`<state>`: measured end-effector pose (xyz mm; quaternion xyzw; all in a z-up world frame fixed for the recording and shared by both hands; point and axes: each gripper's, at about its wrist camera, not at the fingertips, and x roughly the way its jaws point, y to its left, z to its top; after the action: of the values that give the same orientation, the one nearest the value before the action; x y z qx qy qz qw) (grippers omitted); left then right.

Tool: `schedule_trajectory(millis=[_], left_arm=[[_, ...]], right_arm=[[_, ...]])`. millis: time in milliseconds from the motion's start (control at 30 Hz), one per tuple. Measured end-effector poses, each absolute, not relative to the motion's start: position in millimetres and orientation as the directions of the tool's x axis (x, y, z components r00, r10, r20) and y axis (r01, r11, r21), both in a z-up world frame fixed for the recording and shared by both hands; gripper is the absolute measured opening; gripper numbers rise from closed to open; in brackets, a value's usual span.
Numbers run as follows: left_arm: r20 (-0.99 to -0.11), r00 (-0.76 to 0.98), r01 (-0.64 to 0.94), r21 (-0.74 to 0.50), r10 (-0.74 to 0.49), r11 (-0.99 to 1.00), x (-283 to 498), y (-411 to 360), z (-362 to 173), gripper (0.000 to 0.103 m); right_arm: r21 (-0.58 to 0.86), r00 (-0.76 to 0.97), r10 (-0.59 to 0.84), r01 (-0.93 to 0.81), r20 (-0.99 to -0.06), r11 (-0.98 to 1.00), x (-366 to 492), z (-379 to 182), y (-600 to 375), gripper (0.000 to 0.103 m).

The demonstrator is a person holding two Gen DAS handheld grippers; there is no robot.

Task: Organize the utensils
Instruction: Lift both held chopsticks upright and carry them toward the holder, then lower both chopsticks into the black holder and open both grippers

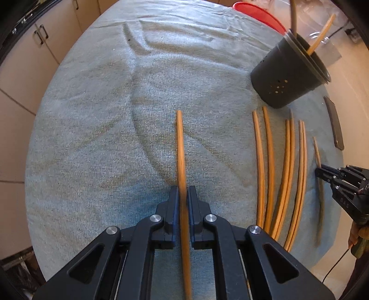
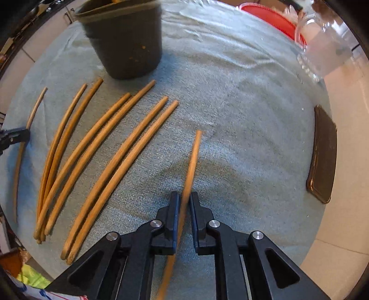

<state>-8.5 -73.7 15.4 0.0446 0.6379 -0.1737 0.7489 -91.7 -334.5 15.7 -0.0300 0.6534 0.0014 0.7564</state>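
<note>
Chopsticks: left gripper (image 1: 183,196) and right gripper (image 2: 184,203) each have jaws clamped on one chopstick, mid-shaft for control; likely headed for the black holder (image 1: 290,71).

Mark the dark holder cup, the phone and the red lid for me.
Dark holder cup (image 1: 280,82), left wrist view, perforated side wall.
Phone (image 2: 322,154), right wrist view, middle of its back.
Red lid (image 1: 258,13), left wrist view, top surface.

We note matte black grippers: the left gripper (image 1: 183,192) and right gripper (image 2: 184,198) share angular linkage arms with triangular cut-outs, round silver pivot screws and blue-tinged inner pads. On the right one, seen from the left wrist camera, pale embossed lettering shows.
</note>
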Motion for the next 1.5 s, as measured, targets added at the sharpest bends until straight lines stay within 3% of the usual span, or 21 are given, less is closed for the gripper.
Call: schedule_trajectory(millis=[300, 800, 1100, 1500], left_arm=[[-0.906, 0.298, 0.311, -0.207, -0.302, 0.928, -51, -46, 57, 0.007], [-0.735, 0.551, 0.425, -0.160, -0.395, 0.891, -130, -41, 132, 0.007], [-0.642, 0.638, 0.419, -0.173, -0.425, 0.891, -145, -34, 164, 0.007], [-0.527, 0.692, 0.444, -0.228, -0.493, 0.866, -135, -51, 207, 0.007]], right_arm=[[0.064, 0.333, 0.046, 0.042, -0.942, 0.997, -130, 29, -342, 0.007], [0.201, 0.648, 0.106, 0.075, -0.755, 0.977, -198, 92, -347, 0.007], [0.217, 0.755, 0.080, 0.084, -0.651, 0.972, -214, 129, -343, 0.007], [0.234, 0.812, 0.069, 0.085, -0.580, 0.968, -202, 154, -347, 0.007]])
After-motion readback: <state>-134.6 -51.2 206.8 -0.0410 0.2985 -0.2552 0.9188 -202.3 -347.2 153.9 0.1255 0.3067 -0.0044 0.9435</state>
